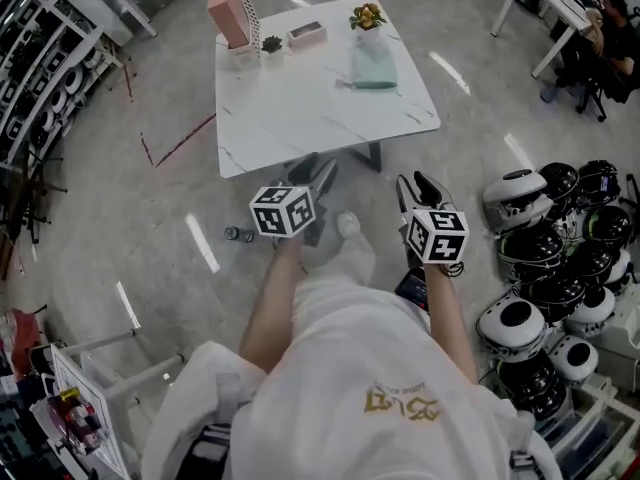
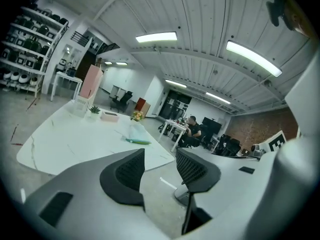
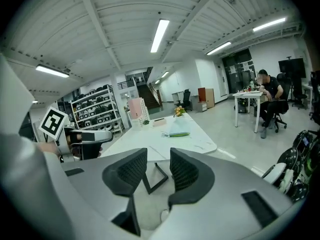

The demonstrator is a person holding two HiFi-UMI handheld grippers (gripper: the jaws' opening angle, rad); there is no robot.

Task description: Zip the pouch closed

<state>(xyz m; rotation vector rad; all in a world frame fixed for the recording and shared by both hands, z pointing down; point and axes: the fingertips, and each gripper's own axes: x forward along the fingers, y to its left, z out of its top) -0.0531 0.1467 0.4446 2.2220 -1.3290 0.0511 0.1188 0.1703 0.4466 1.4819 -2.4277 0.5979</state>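
Note:
A pale green pouch (image 1: 373,65) lies flat near the far right of the white marble table (image 1: 300,108). It also shows small in the left gripper view (image 2: 136,135) and in the right gripper view (image 3: 176,130). Both grippers hang in the air short of the table's near edge, well away from the pouch. My left gripper (image 1: 318,176) is open with nothing between its dark pads (image 2: 131,170). To its right, my right gripper (image 1: 420,190) is open and empty too, pads (image 3: 184,170) apart. Each points across the table toward the pouch.
At the table's far edge stand a pink perforated stand (image 1: 232,8), a small plant (image 1: 272,43), a pink box (image 1: 306,34) and a flower pot (image 1: 367,16). Several helmets (image 1: 550,268) lie on the floor at right. A person (image 3: 267,96) sits at a far desk.

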